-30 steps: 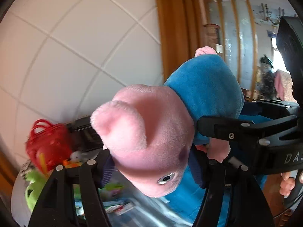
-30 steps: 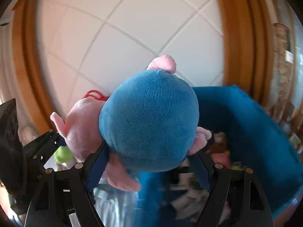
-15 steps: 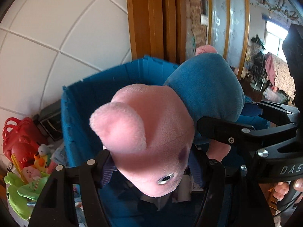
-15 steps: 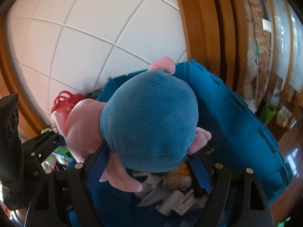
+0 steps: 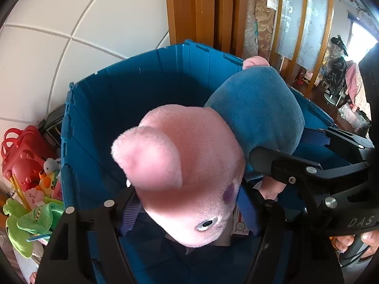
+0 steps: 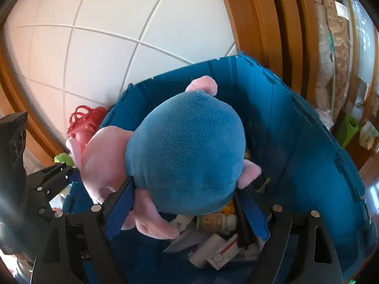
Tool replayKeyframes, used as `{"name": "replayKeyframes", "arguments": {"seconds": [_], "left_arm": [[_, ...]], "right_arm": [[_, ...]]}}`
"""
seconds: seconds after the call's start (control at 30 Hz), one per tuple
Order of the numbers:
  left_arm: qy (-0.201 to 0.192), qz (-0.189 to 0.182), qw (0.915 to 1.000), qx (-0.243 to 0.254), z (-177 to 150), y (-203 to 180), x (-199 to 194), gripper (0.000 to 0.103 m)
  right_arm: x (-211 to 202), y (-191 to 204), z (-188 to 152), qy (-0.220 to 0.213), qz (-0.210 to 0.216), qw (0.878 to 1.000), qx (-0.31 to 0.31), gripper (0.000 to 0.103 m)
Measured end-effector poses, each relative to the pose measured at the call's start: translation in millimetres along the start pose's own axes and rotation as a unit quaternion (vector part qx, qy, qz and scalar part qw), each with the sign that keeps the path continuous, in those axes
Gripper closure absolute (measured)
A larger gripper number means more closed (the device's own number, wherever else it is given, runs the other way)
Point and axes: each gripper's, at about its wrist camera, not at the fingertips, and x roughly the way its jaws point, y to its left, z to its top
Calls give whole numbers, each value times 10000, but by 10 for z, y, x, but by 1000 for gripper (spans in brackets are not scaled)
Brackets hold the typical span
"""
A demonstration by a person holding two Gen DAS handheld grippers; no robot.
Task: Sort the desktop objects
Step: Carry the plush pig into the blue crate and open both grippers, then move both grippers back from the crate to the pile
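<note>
The plush pig (image 5: pixel 189 177), pink-headed and blue-bodied, is hanging above the open blue bin (image 5: pixel 113 108), carried between both claws at once. The left claw (image 5: pixel 189 206) is bracketing its pink head, the blue pads sitting at either side of the face, and the right claw (image 6: pixel 187 203) is bracketing the blue body from below. Both sets of jaws have just been opening with the toy between them, so the grip looks to be loosening; the pads are still lying against the plush, but whether they are pressing is hard to tell.

The step in hand is the drop: the pig is being delivered into the bin, where a small bottle (image 6: pixel 215 221) and a white and red box (image 6: pixel 222 252) are already lying on the floor of it. Beside the bin, on the left, a red basket (image 5: pixel 23 156) and a green soft toy (image 5: pixel 30 222) are waiting, apparently unsorted.

The next move is calling for both claws to spread fully together, so the pig falls clear inside the walls rather than snagging on one pad and tipping over the rim.
</note>
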Motion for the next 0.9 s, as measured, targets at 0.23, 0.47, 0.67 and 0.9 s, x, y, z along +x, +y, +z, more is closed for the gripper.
{"name": "replayKeyframes", "arguments": {"seconds": [0.23,0.47,0.67,0.9], "left_arm": [[191,206,9995,-118,33,-37,155,30],[136,334,9992,-178,6,-20,105,30],[2,479,9984,-304,-82,29,-8,29],[-763,1017,9912,-366,-289,115,-468,21]], "right_arm": [[1,-156,12,17,4,9999,110,2],[39,-258,-20,82,-81,9998,163,0],[21,-194,-37,92,-185,9998,62,0],[-99,-21,-89,-64,-122,9999,-75,0]]}}
